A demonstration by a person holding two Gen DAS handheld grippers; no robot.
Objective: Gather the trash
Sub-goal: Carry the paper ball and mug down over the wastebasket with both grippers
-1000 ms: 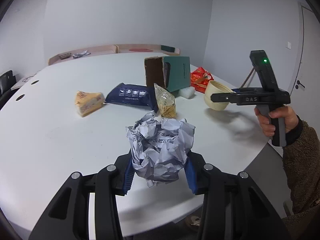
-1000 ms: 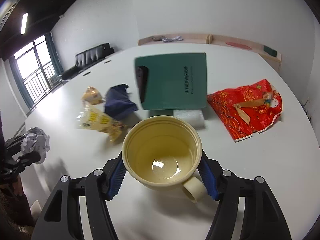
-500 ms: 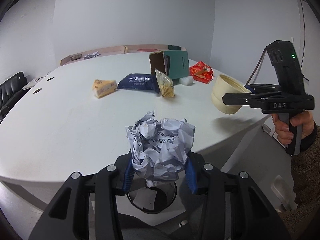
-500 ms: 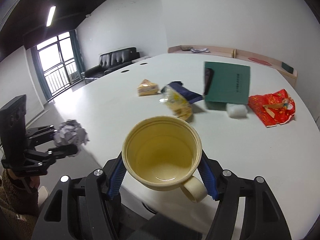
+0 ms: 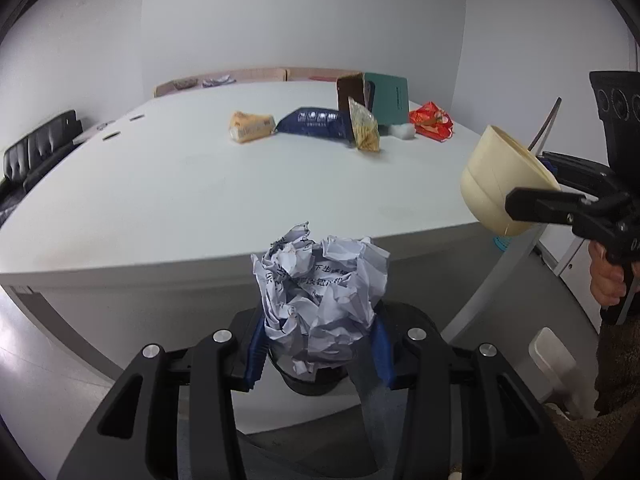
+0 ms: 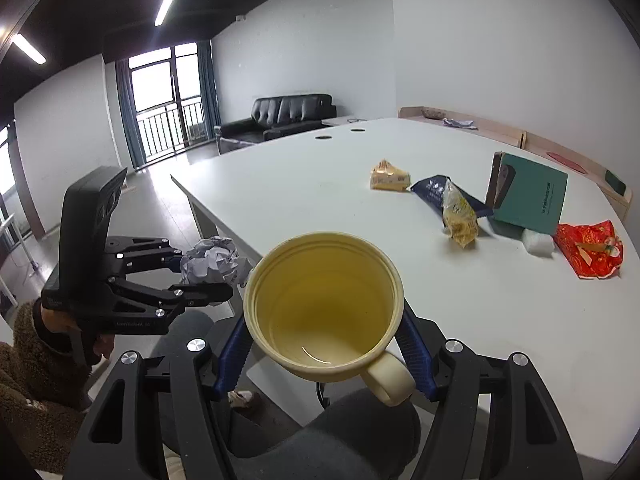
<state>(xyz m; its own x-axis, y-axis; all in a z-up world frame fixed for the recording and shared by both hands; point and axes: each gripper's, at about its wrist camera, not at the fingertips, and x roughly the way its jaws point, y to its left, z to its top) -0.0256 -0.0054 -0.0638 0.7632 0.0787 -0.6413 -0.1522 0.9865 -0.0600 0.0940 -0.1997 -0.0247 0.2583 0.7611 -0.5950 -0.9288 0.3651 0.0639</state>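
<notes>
Gripping paper ball [image 5: 320, 292] and cup [image 6: 322, 306], both hand-held grippers have seemingly cleared the table [image 5: 180, 184].

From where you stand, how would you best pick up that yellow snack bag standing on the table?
Pinch the yellow snack bag near its crimped top, coming from above. It stands roughly upright beside the dark blue packet and the top is its flattest, narrowest part, so closing across the flat faces should hold better than squeezing the puffy middle.

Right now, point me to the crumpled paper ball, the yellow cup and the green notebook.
crumpled paper ball [image 5: 320, 292], left wrist view, middle of the wad.
yellow cup [image 6: 324, 304], right wrist view, inner wall.
green notebook [image 6: 532, 196], right wrist view, front cover.
</notes>
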